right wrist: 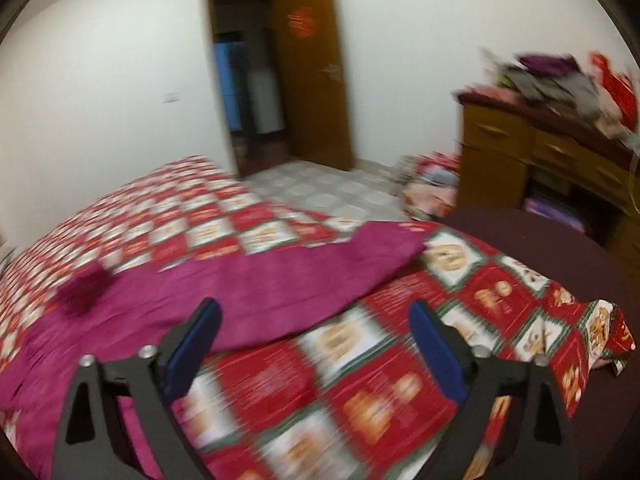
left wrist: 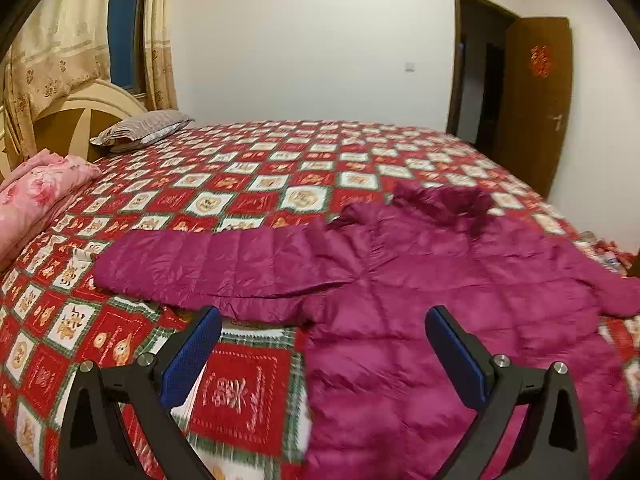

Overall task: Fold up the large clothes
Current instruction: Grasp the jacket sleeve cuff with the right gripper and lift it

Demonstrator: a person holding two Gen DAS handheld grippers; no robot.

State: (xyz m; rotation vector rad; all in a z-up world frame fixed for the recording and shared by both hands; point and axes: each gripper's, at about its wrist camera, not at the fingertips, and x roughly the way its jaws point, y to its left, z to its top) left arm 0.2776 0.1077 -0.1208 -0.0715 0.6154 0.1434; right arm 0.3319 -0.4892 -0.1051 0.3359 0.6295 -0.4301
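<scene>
Magenta jacket [left wrist: 440, 292] lies spread flat on the red-and-white checked bedspread [left wrist: 248, 176], near the bed's near edge, its padded body toward me and its collar [left wrist: 444, 200] pointing up the bed. One sleeve [left wrist: 200, 268] stretches out to my left; the other sleeve [right wrist: 320, 264] runs out to my right. No fold shows yet, so I judge this as the start: laying out is done and the first fold is due. My left gripper [left wrist: 323, 350] hangs spread wide and empty, just over the seam where left sleeve meets body. My right gripper [right wrist: 314, 340] is likewise parted and holds nothing, above bare bedspread beside the right sleeve; that view is blurred. Next, I think, each claw must drop to a sleeve, pinch it and carry it across the body.
</scene>
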